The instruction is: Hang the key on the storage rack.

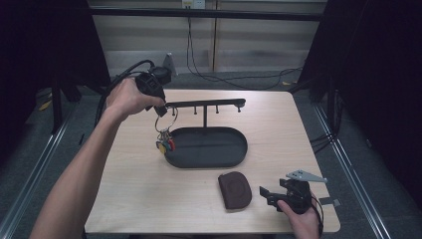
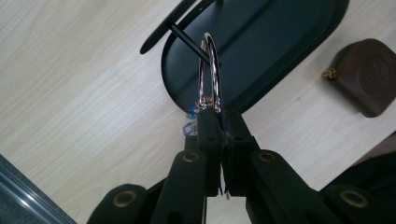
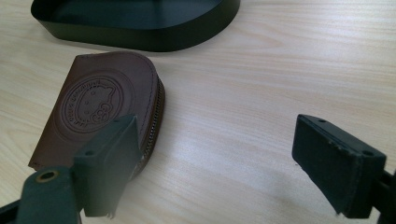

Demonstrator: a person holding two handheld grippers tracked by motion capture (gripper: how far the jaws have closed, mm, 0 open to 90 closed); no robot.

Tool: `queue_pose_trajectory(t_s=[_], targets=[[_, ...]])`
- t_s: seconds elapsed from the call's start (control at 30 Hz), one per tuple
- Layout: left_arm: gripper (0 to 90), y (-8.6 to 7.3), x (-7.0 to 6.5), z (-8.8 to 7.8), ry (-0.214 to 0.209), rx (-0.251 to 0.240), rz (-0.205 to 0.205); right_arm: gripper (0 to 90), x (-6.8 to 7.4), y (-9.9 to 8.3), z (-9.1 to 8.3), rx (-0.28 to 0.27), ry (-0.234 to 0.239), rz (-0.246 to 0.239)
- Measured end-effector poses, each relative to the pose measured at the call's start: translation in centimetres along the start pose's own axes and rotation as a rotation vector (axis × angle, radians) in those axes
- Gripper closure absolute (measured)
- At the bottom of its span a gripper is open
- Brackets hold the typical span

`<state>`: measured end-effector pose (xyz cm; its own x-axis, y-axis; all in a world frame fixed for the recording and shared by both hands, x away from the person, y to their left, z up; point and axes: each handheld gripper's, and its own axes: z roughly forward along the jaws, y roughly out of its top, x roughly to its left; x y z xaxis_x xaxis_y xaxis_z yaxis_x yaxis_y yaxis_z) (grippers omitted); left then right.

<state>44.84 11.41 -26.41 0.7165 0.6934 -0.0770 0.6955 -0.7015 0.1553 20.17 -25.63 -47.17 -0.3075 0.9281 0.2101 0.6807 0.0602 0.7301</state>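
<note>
Key ring: large silver metal ring [image 2: 209, 70] with small coloured keys and tags [image 1: 164, 142] hanging below it, left of centre in the high view; in the left gripper view it stands edge-on at centre frame, above the jaws.
Left gripper: [image 1: 160, 108] upper left of the high view, held in the person's left hand [image 1: 127, 97]; jaws clenched tight on the lower part of the key ring, with no gap visible between the pads in the left gripper view.
Ring and rack: top of the ring sits at the left end of the black metal hook bar [image 1: 204, 104]; in the left gripper view a thin black peg crosses the ring, but I cannot tell whether the ring hangs on it or is just beside it.
Tray: black oval metal tray [image 1: 234, 158] at centre of the high view, under the bar; the hanging keys lie over its left rim.
Pouch: brown leather zip pouch [image 3: 100, 107] with an embossed round stamp, lying flat on the light wooden table [image 1: 278, 129], lower centre of the high view, just below the tray.
Right gripper: [image 1: 268, 195] lower right of the high view, resting low at the table; jaws spread wide, grasping nothing, the left-hand jaw in the right gripper view overlapping the pouch's edge.
</note>
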Motion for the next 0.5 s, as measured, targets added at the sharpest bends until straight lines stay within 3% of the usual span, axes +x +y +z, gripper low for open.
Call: queue_pose_trajectory(t_s=[0.27, 0.5], targets=[[87.8, 0.4, 0.3, 0.9, 0.030, 0.037, -0.005, 14.7, 0.0, 0.0, 0.0, 0.002, 0.000, 0.002], [87.6, 1.0, 0.2, 1.4, 0.063, 0.037, -0.018, 14.7, 0.0, 0.1, 0.2, 0.007, 0.000, -0.004]])
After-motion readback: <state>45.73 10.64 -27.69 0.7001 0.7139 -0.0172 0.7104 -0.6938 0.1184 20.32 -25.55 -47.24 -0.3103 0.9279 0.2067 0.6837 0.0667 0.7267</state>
